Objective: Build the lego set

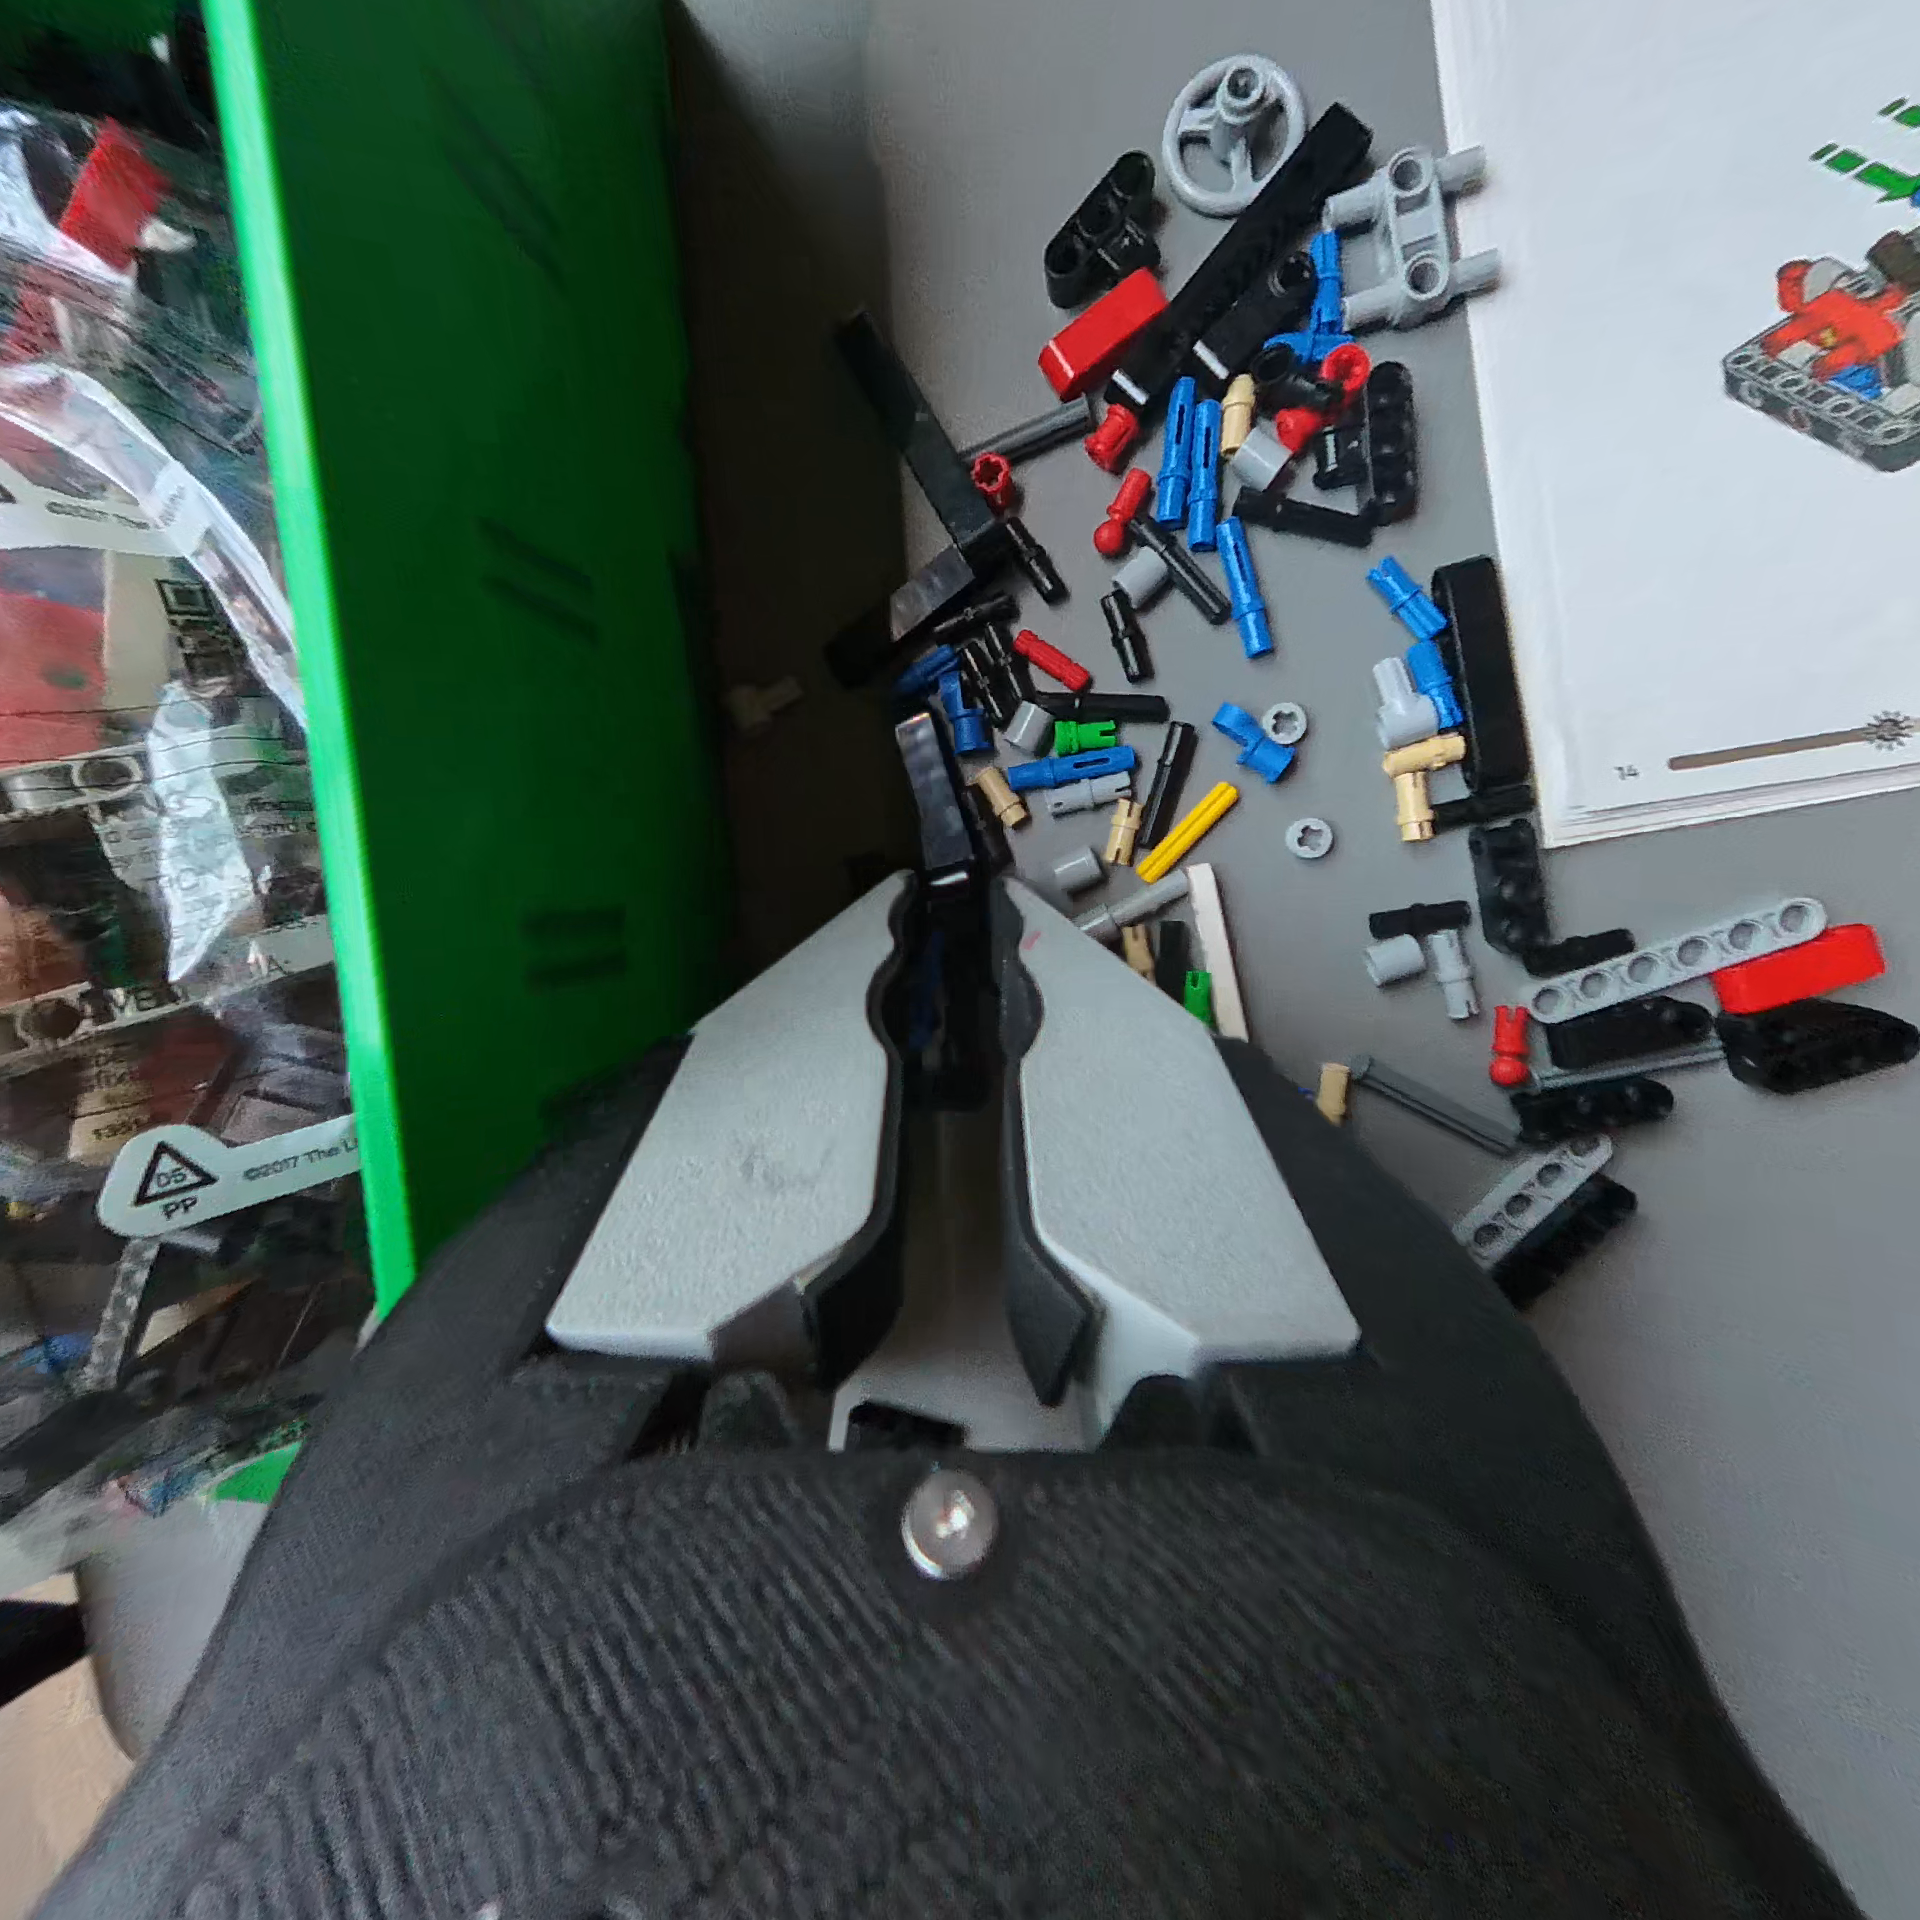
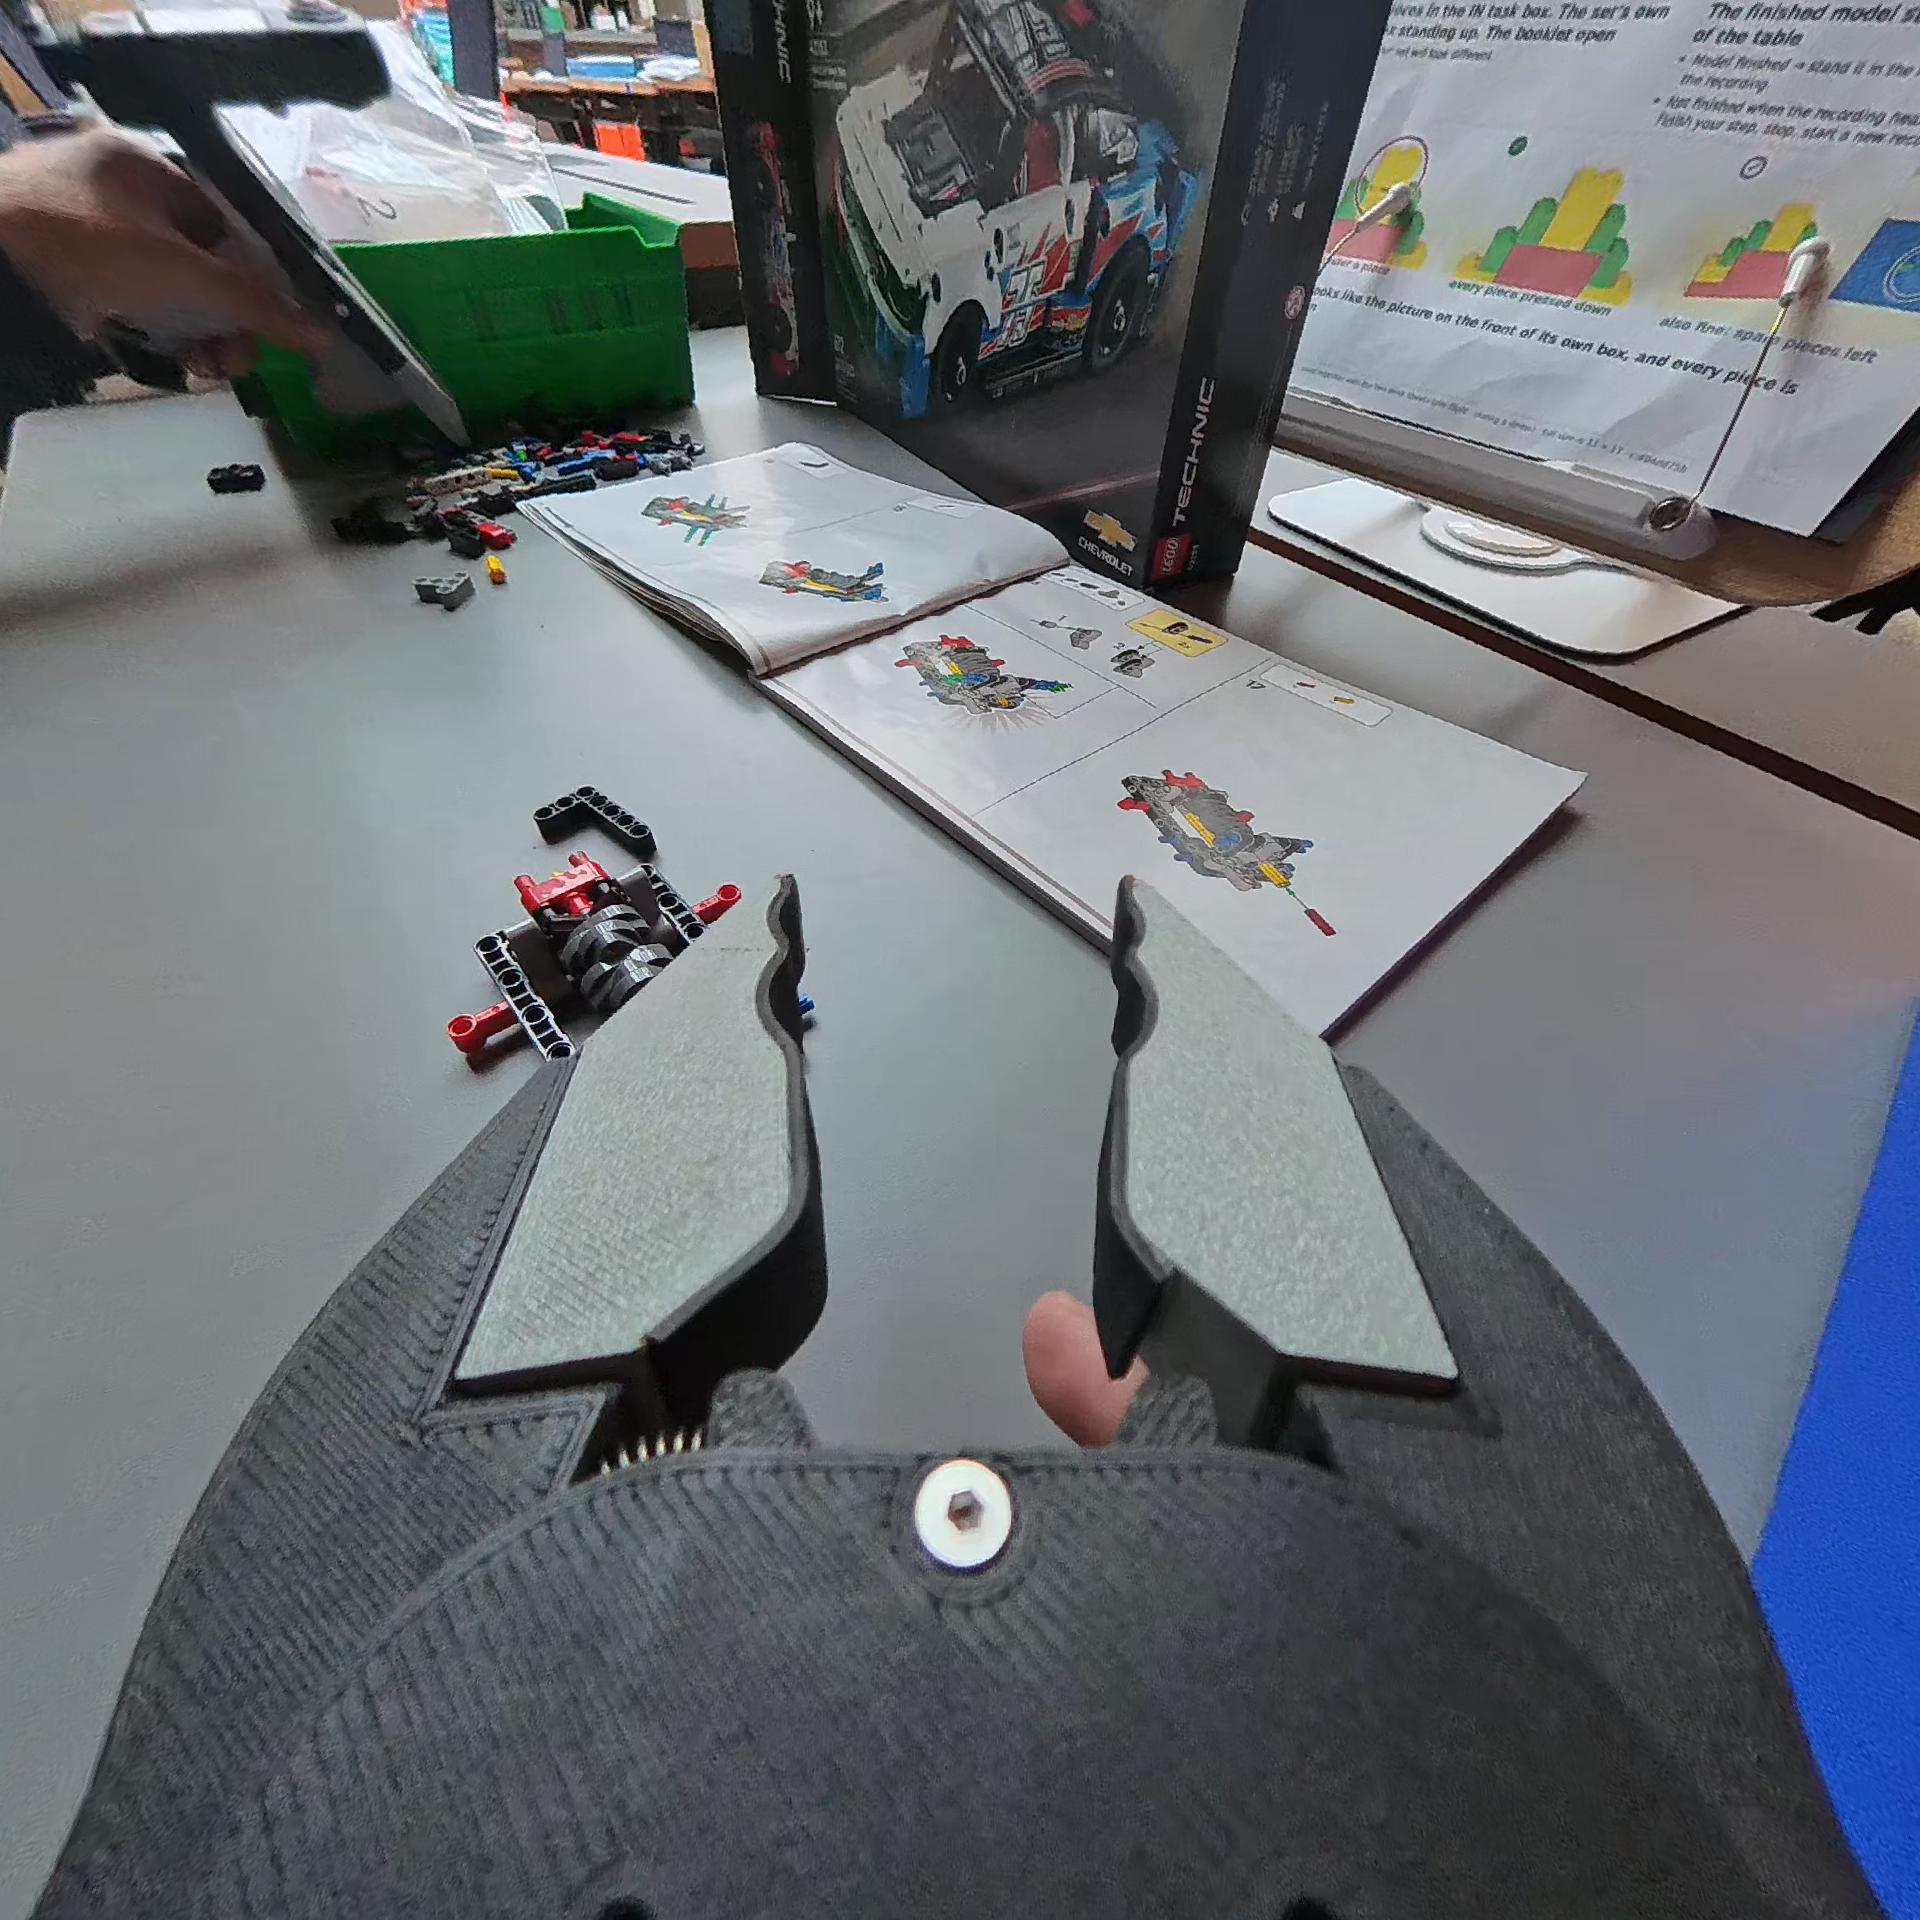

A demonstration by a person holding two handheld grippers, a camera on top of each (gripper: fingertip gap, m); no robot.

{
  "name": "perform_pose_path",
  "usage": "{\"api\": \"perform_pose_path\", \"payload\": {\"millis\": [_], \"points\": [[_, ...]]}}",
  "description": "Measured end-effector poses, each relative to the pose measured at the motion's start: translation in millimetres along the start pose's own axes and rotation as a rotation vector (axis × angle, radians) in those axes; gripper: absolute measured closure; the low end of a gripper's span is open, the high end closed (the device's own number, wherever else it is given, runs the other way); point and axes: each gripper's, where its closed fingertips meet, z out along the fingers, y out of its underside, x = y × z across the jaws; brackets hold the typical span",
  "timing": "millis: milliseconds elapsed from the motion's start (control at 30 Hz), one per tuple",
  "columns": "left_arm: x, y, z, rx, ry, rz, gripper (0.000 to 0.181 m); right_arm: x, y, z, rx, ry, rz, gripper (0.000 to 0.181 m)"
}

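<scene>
My left gripper (image 1: 951, 896) is shut on a narrow glossy black Lego piece (image 1: 935, 790) that sticks out past its tips, at the near edge of a pile of loose Technic pieces (image 1: 1247, 520) beside the green bin (image 1: 468, 520). In the right wrist view it shows far off at the top left (image 2: 343, 312), over the same pile (image 2: 540, 468). My right gripper (image 2: 956, 891) is open and empty, low over the grey table. Its left finger (image 2: 675, 1122) partly covers a small black, grey and red assembly (image 2: 582, 951). The open instruction booklet (image 2: 1143, 748) lies just right of it.
A black L-shaped beam (image 2: 592, 816) lies behind the assembly. The set's box (image 2: 1039, 260) stands behind the booklet, with a printed sheet on a stand (image 2: 1610, 208) to its right. Clear bags of parts (image 1: 125, 727) fill the bin. A blue mat (image 2: 1860, 1351) lies at the right edge. About 60 centimeters separates my left fingertips from my right. To the black L-shaped beam (image 2: 592, 816): right tips about 15 centimeters, left tips about 40 centimeters.
</scene>
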Motion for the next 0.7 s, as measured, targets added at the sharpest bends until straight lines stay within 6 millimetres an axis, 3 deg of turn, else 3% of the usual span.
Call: {"api": "perform_pose_path", "payload": {"millis": [167, 267, 333, 400, 467, 533, 633, 700], "points": [[0.2, -9.1, -11.4, 0.060, -0.002, 0.003, 0.175, 0.4, -1.9, -2.3, 0.011, 0.007, 0.000, 0.125], [2.9, -18.9, -36.9, 0.125, -0.021, 0.033, 0.175, 0.2, -2.5, -1.8, 0.012, 0.007, -0.004, 0.126], [24.5, -27.9, -59.8, 0.186, 0.032, 0.075, 0.175, 0.3, -1.8, -0.8, 0.006, 0.009, -0.009, 0.126], [82.0, -35.5, -84.2, 0.254, 0.218, 0.167, 0.175, 0.8, -0.8, -0.1, -0.001, 0.012, -0.015, 0.126], [169.9, -28.3, -106.8, 0.274, 0.522, 0.283, 0.176, 1.9, -0.7, 0.1, -0.002, 0.019, -0.020, 0.126], [255.8, -4.2, -120.6, 0.227, 0.806, 0.384, 0.176, 3.7, -0.4, 0.1, -0.004, 0.027, -0.020, 0.126], [346.3, 37.9, -112.2, 0.088, 1.045, 0.448, 0.176, 6.9, -0.9, -0.6, 0.000, 0.044, -0.016, 0.126], [376.2, 58.1, -92.0, -0.019, 1.057, 0.474, 0.174, 8.4, -1.1, -1.4, 0.003, 0.056, -0.017, 0.126]]}}
